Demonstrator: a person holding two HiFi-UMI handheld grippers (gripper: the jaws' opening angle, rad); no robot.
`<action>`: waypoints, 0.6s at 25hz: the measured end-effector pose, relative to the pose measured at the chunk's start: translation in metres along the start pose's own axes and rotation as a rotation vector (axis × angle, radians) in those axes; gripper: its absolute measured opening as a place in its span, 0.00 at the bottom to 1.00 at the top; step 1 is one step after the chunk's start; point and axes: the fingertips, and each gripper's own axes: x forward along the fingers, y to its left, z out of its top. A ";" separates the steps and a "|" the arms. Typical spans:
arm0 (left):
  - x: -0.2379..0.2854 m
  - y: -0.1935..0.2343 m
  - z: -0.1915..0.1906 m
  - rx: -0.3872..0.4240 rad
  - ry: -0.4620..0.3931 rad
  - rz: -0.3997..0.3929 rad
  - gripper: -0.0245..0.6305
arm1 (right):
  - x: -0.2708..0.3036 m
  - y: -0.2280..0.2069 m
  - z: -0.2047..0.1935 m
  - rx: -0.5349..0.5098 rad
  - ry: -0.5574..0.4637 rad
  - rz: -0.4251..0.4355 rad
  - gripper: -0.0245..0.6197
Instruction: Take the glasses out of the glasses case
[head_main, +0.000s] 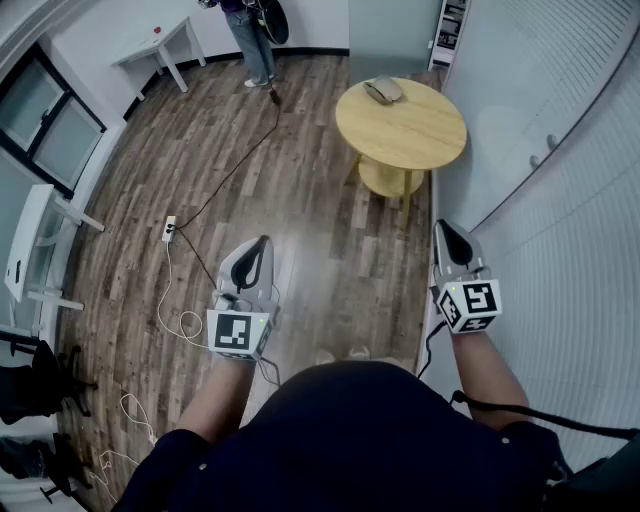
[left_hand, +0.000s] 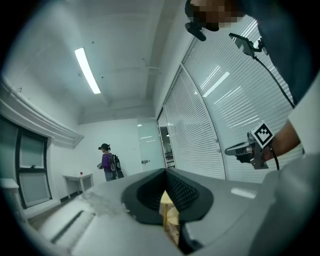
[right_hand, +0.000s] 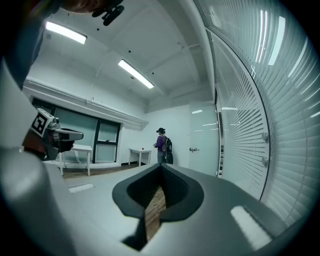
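At 1 o'clock, well ahead, the glasses case (head_main: 383, 90) sits on the round table (head_main: 420, 140). Left gripper (head_main: 264, 241) and right gripper (head_main: 441, 227) are both clenched on nothing. I hold them forward, probably because I'm not yet within reach.

Office: glass partition (head_main: 570, 130), white desk (head_main: 158, 42)

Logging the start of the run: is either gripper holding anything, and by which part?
Nothing is held. The left gripper and right gripper are both shut and empty; the glasses case lies on the round table, away from both.
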 end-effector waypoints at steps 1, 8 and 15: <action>0.003 -0.001 0.002 -0.001 -0.007 -0.004 0.04 | 0.001 -0.002 0.000 0.003 -0.004 0.000 0.05; 0.014 -0.001 0.000 0.003 -0.027 -0.003 0.04 | 0.003 -0.009 -0.005 0.012 -0.013 0.003 0.05; 0.035 -0.004 -0.007 -0.013 -0.014 0.049 0.04 | 0.007 -0.035 -0.011 0.063 -0.053 0.032 0.05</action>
